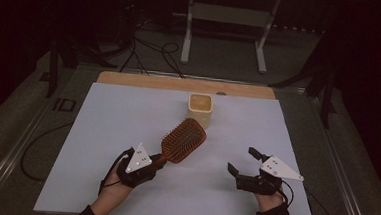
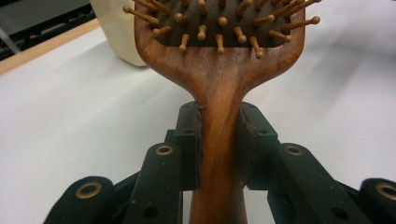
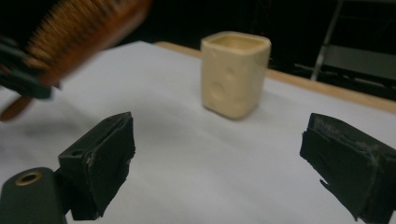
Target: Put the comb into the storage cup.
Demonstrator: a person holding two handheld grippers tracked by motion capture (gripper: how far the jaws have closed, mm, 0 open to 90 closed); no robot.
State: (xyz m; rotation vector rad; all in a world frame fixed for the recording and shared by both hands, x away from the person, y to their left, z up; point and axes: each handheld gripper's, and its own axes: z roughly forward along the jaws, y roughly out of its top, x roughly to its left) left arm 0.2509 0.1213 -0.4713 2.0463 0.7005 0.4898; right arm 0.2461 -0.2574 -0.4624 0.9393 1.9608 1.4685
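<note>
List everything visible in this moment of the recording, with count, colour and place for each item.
hairbrush: one, reddish-brown wood with pegs, held by its handle in the left tongs, head raised toward the cup
cup: one, cream, squarish, upright on the sheet near the far edge
sheet: one, white, covering most of the table
table: one, light wood edge showing beyond the sheet
frame: one, white metal, on the floor behind the table
cables: several, black, on the floor behind
left tongs: black, shut on the handle
right tongs: black, open, nothing between them, facing the cup
</note>
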